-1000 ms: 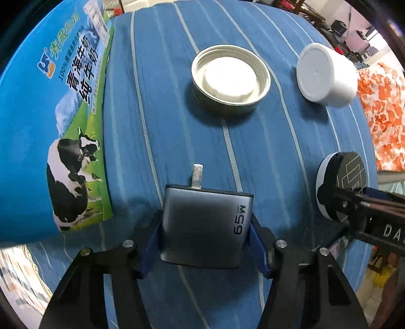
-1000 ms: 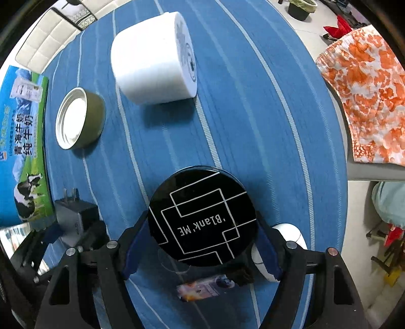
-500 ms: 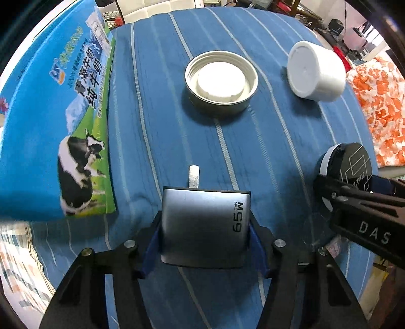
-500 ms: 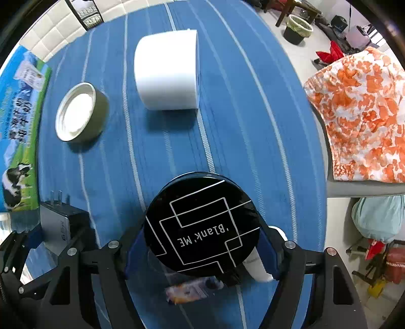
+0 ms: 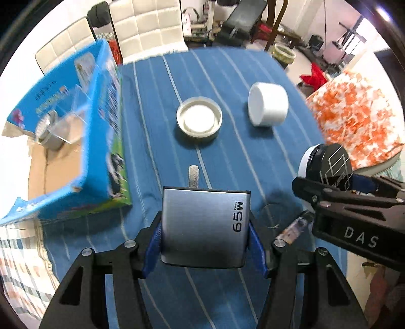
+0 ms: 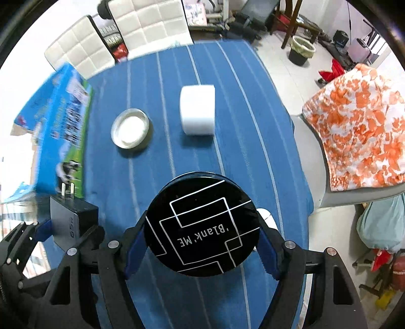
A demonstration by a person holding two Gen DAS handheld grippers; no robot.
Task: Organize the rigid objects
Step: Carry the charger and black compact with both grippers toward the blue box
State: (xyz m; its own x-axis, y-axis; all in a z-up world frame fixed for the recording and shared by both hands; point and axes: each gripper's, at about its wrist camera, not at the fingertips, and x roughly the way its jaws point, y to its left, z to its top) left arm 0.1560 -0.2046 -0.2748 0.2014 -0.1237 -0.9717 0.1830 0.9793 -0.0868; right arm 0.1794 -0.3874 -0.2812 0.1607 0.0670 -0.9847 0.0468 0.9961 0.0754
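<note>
My left gripper [image 5: 205,235] is shut on a grey 65W charger [image 5: 203,227], held above the blue striped tablecloth [image 5: 157,141]; the charger also shows in the right wrist view [image 6: 72,219]. My right gripper [image 6: 200,240] is shut on a round black "Blank ME" case [image 6: 202,224], also seen in the left wrist view [image 5: 331,162]. An open blue milk carton box [image 5: 68,141] stands at the left, with a metal tin [image 5: 46,129] inside. A round lid [image 5: 199,121] and a white cylindrical jar [image 5: 268,107] lie further out on the table.
A small printed packet [image 5: 295,225] lies on the cloth between the grippers. White chairs [image 6: 149,22] stand behind the table. An orange patterned cloth [image 6: 359,136] covers a seat to the right. A bin [image 6: 301,52] is on the floor beyond.
Both grippers have lifted and pulled back with their objects, so the table, the box's open top and the room behind now show.
</note>
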